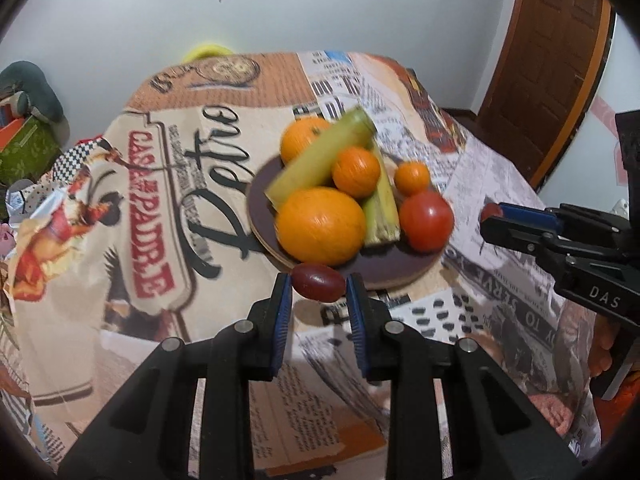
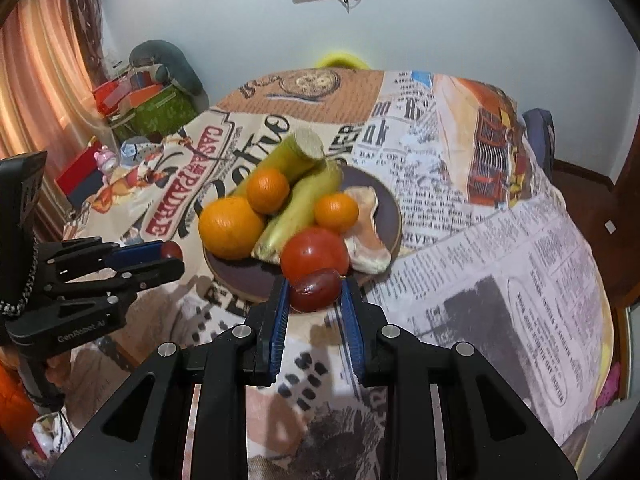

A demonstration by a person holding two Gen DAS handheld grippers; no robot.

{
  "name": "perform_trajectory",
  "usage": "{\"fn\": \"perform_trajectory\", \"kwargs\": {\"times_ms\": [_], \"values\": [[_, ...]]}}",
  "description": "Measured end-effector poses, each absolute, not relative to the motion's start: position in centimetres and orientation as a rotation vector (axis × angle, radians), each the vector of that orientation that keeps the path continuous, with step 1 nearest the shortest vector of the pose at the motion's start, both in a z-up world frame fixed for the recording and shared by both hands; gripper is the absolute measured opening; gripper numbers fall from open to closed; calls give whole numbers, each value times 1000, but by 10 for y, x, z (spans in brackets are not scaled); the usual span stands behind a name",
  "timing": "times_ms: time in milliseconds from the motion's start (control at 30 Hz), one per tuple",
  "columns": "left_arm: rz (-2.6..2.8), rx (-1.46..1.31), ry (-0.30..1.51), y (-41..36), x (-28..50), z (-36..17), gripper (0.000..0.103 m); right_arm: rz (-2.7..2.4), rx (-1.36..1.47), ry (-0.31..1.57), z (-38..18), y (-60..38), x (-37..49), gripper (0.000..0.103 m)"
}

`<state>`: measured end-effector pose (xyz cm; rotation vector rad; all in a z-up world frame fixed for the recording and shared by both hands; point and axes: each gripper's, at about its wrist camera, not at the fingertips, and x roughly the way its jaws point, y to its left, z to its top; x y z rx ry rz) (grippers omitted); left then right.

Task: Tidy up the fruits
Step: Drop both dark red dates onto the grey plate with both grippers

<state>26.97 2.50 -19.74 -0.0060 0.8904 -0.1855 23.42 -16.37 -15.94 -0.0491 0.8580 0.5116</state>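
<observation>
The left gripper [image 1: 319, 286] holds a dark red grape [image 1: 318, 282] tight between its blue fingers [image 1: 283, 300], just in front of the plate [image 1: 260, 204]. The right gripper [image 2: 314, 290] pinches a second grape [image 2: 313, 290] the same way. On the plate sit oranges [image 1: 320, 224], a tomato [image 1: 426, 220] and green stalks [image 1: 320, 156]

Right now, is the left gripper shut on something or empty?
Shut on a dark red grape: the left gripper has its blue pads against both ends, just before the plate.
</observation>
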Motion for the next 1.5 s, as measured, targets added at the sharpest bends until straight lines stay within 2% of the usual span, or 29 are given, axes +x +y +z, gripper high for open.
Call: {"fn": "perform_trajectory", "kwargs": {"times_ms": [500, 1067, 1133, 1200, 1267, 1500], "values": [[-204, -8, 825, 18, 307, -171, 28, 537, -71, 791, -146, -141, 264, 24], [-217, -13, 874, 5, 334, -188, 30, 550, -118, 828, -167, -130, 281, 24], [-225, -4, 874, 3, 333, -188, 38, 548, -123, 831, -167, -130, 282, 26], [-227, 6, 862, 1, 331, -188, 41, 545, -115, 831, -167, -131, 283, 34], [-224, 10, 857, 1, 330, -187, 41, 535, -108, 825, -167, -133, 283, 38], [-193, -12, 841, 10, 325, -181, 41, 524, -91, 814, -160, -140, 280, 38]]}}
